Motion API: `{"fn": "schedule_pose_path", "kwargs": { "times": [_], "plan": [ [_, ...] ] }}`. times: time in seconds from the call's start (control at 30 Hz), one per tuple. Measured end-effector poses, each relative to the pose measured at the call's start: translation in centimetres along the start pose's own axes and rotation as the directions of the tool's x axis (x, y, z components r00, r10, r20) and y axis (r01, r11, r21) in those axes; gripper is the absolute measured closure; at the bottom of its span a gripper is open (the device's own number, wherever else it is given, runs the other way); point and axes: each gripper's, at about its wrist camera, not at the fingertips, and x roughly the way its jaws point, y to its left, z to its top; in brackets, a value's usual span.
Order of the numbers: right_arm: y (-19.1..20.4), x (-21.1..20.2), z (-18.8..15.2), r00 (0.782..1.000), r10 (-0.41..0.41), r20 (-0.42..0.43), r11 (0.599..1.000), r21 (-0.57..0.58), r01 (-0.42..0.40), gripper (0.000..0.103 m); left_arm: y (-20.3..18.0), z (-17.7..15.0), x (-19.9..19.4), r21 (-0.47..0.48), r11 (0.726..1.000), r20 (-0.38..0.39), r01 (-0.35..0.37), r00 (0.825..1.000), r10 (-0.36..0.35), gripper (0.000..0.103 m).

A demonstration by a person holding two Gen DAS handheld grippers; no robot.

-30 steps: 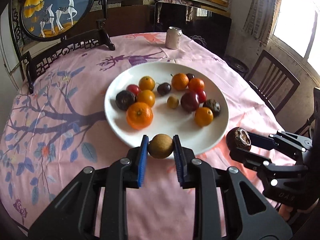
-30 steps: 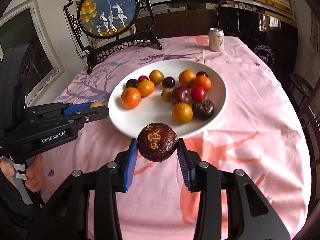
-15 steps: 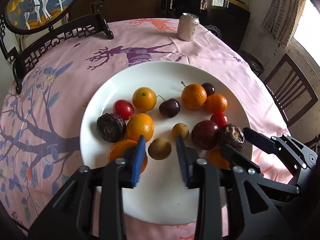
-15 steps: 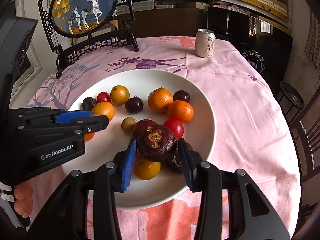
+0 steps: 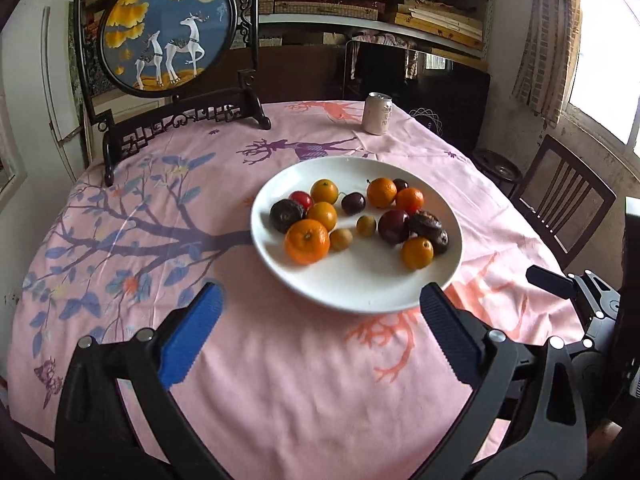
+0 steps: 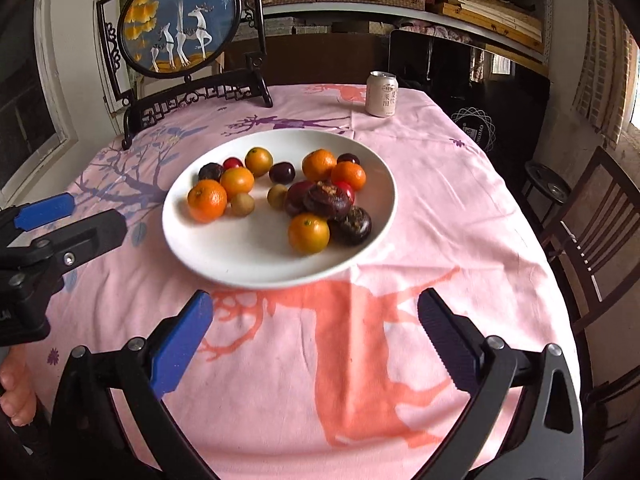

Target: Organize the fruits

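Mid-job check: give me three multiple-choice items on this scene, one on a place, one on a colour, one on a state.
1. Where does the drink can stand?
A. on the plate
B. on the tablecloth beyond the plate
C. on a chair

2. What colour is the plate?
A. white
B. blue
C. black

3. How are the jaws of the right gripper?
A. shut on a fruit
B. shut, empty
C. open, empty

Answers: B, the can is on the cloth past the far rim; A, the rim shows white; C, the jaws stand wide apart with only cloth between them.
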Motion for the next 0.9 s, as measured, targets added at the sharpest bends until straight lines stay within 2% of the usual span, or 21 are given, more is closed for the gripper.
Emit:
{"fn": "schedule_pose_path", "kwargs": {
  "times": [0.17,0.47,0.9],
  "plan": [
    [1.1,-1.7,-1.2,1.000,0.004,-0.005,1.000,0.006,-0.004,0.001,0.5,-1.8,-2.0,-0.024,1.000,0.008,0.000,1.000,0.000,0.002],
    [2.3,-4.0,-2.0,1.000,0.007,0.016,1.000,0.001,-0.007,0.001,0.7,-3.0,-4.4,-0.008,1.000,0.036,-0.017,0.999,0.017,0.002],
    [2.9,-4.3,-2.1,1.000,0.017,0.011,1.000,-0.007,-0.017,0.001,0.8,-3.1,-4.5,-0.019,1.000,0.036,-0.023,0.999,0.024,0.002]
  ]
}}
